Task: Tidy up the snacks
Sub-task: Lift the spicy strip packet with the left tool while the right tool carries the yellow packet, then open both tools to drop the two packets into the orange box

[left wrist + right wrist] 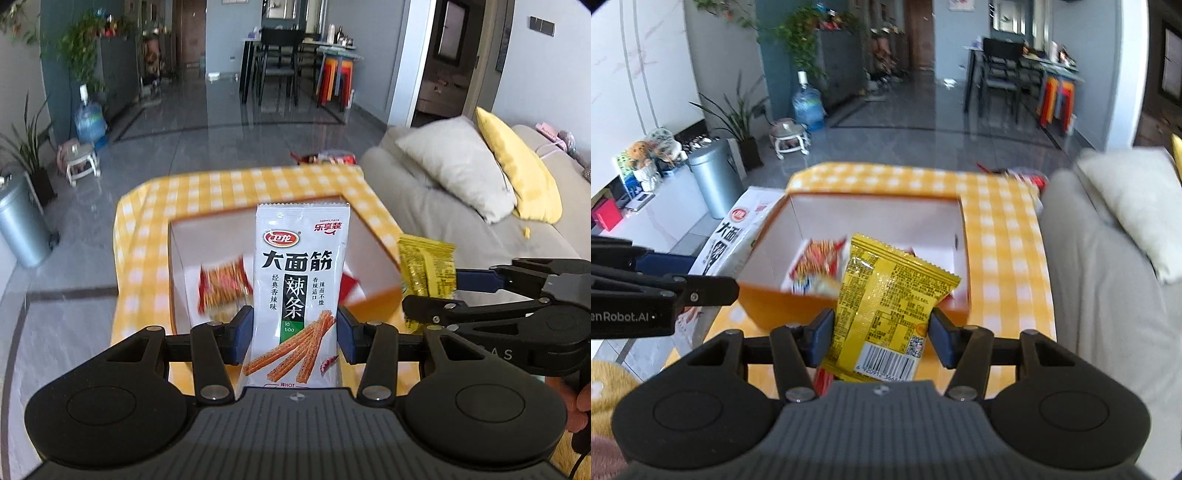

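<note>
A: What's on the yellow-checked counter (1004,236)?
B: An open orange box (871,218), red packets inside.
A: And the jaws?
B: Above it: left gripper (295,332) clamps a white snack packet (299,280); right gripper (881,334) clamps a yellow packet (886,302).

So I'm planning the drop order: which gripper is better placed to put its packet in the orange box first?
Probably the right gripper: its yellow packet already overlaps the orange box opening. The left gripper holds its white packet nearer the box's edge.

Glossy plastic snack packets (295,291) (886,310), matt cardboard box (879,214), checked cloth (236,184).
</note>
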